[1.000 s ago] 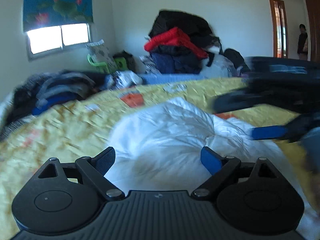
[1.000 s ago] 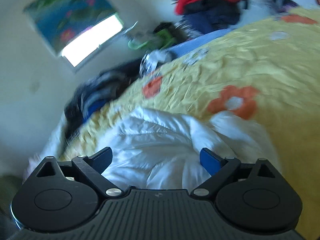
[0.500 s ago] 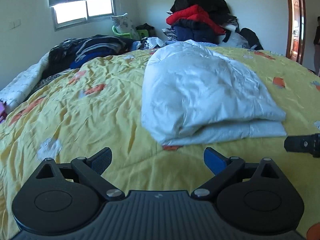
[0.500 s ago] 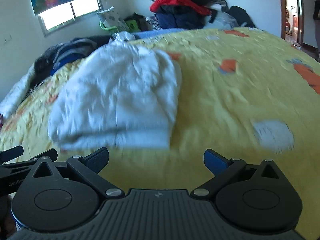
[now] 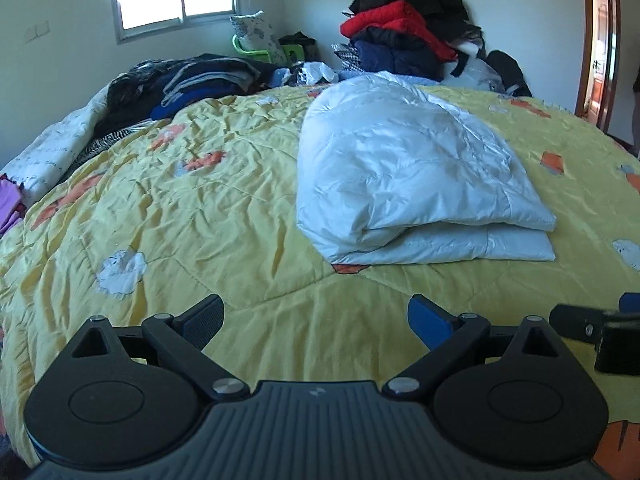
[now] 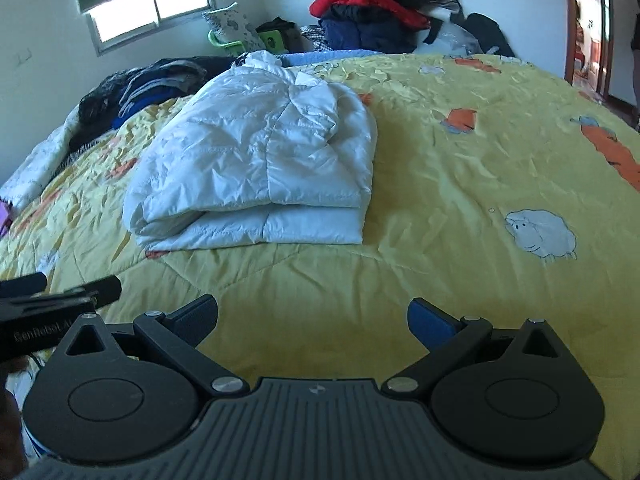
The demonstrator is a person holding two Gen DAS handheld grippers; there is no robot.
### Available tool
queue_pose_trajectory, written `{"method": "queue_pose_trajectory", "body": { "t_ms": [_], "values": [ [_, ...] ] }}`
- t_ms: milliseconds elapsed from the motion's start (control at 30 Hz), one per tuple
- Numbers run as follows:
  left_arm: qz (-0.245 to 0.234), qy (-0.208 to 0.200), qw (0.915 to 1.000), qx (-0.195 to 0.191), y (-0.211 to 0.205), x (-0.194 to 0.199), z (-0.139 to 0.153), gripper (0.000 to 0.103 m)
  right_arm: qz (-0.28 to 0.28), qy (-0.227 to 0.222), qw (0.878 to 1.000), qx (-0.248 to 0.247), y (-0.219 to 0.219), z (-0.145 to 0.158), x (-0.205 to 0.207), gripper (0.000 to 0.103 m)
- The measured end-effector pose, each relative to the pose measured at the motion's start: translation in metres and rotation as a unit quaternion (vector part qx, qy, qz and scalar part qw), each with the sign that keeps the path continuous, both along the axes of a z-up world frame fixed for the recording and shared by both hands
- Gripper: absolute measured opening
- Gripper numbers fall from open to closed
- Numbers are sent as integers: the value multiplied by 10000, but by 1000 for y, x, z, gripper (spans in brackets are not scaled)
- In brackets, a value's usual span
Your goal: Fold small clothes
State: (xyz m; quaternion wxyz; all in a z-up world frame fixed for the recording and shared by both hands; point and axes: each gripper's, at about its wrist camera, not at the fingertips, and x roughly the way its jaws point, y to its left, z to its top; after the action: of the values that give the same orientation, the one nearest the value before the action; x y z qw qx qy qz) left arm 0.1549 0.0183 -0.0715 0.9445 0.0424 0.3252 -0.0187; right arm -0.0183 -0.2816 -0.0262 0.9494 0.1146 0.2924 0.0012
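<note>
1. Jacket: white puffer jacket (image 5: 412,176) lies folded on the yellow quilt (image 5: 200,216), upper layer doubled over the lower, fold edges facing both cameras.
2. Position: jacket sits ahead of both grippers, apart from them; a strip of bare quilt lies between jacket and fingertips.
3. Left gripper (image 5: 316,320): jaws spread wide, having just been opening; nothing between them, only quilt below.
4. Right gripper (image 6: 313,318): jaws spread wide, empty, over bare quilt. Its black tip shows at the right edge of the left view.
5. Quilt print: orange shapes and a white sheep (image 6: 540,234) to the right of the jacket.
6. Surroundings: pile of dark and red clothes (image 5: 404,40) against the far wall; dark garments (image 5: 192,80) at the bed's far left; window (image 5: 176,4) with a flowered blind above.
</note>
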Motion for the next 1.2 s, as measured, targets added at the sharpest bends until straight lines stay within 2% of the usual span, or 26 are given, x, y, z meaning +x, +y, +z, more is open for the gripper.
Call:
{"method": "queue_pose_trajectory", "body": {
  "t_ms": [133, 300, 833, 1000, 1133, 1200],
  "values": [
    [123, 62, 9997, 185, 2, -5, 1, 99, 121, -25, 9999, -50, 8, -2, -8, 102],
    [55, 109, 9999, 12, 7, -13, 7, 99, 198, -30, 9998, -35, 14, -1, -15, 102],
    [67, 73, 9999, -33, 6, -28, 14, 99, 138, -176, 9997, 106, 8, 1, -35, 102],
    [-11, 251, 9991, -337, 9, -27, 15, 103, 147, -170, 9997, 109, 8, 0, -38, 102],
    [188, -55, 9993, -304, 10, -36, 17, 103, 142, -153, 9997, 132, 9, -1, -37, 102],
    [190, -61, 9991, -369, 12, -38, 18, 103, 145, -136, 9997, 169, 8, -2, -35, 102]
  ]
}}
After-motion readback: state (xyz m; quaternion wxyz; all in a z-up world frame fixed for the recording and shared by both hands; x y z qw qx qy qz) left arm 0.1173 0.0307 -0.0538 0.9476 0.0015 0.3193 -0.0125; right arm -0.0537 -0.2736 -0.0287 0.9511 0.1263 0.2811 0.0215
